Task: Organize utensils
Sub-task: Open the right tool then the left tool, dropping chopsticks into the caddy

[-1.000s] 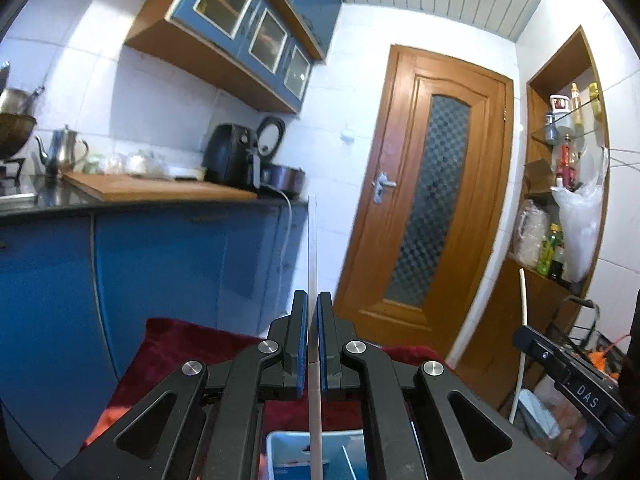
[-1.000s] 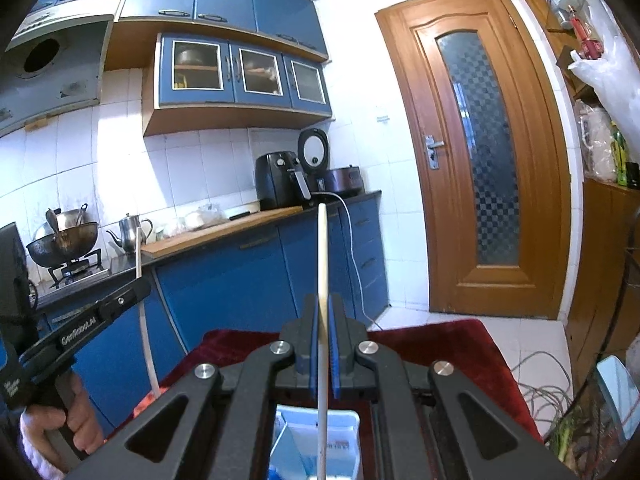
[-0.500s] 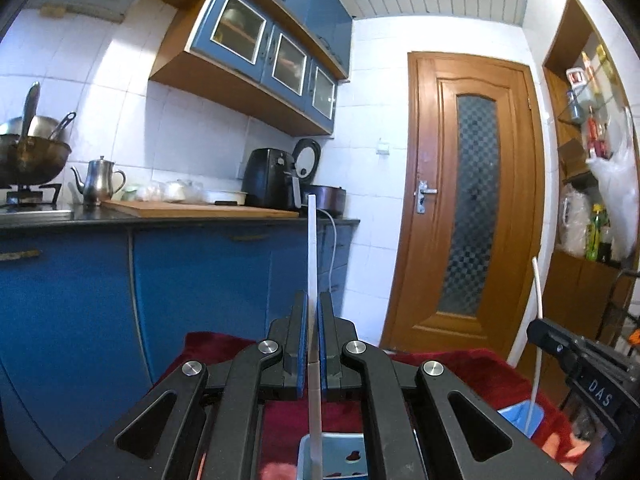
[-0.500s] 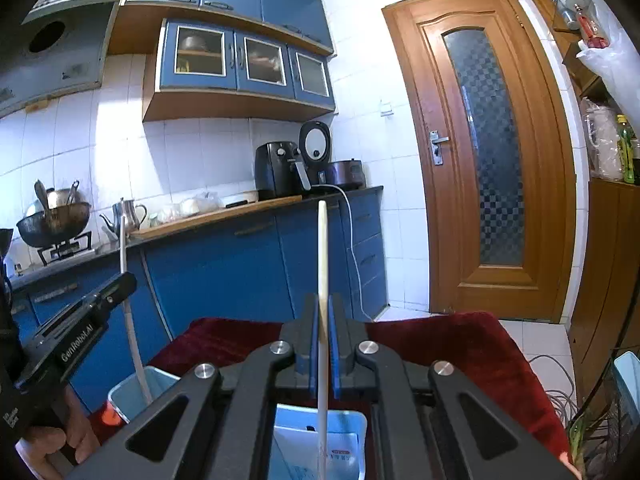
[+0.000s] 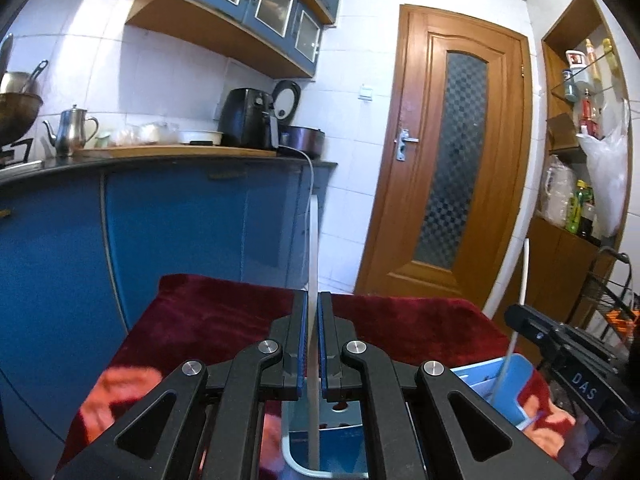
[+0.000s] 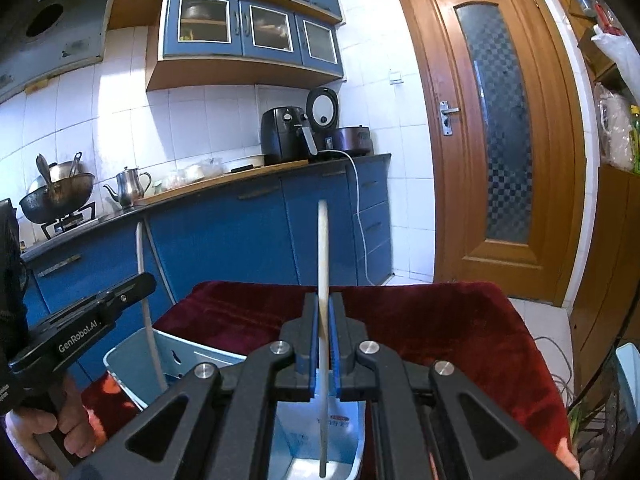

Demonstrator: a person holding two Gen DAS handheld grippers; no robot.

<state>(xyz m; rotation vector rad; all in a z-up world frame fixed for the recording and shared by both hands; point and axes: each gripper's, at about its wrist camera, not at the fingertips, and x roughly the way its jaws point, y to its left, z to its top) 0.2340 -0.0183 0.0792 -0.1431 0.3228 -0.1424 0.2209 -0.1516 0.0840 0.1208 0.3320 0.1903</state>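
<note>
With each gripper (image 5: 313,344) (image 6: 324,340) clamped on an upright stick (image 5: 313,248) (image 6: 323,248) above a bin (image 5: 298,462) (image 6: 352,444), both want lowering straight before letting go.

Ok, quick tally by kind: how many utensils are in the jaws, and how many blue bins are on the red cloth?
Pale sticks: 2, the left stick in the left gripper jaws, the right stick in the right gripper jaws.
Light blue bins: 2, the left bin and the right bin, both on the red cloth.
Total: 4.
</note>
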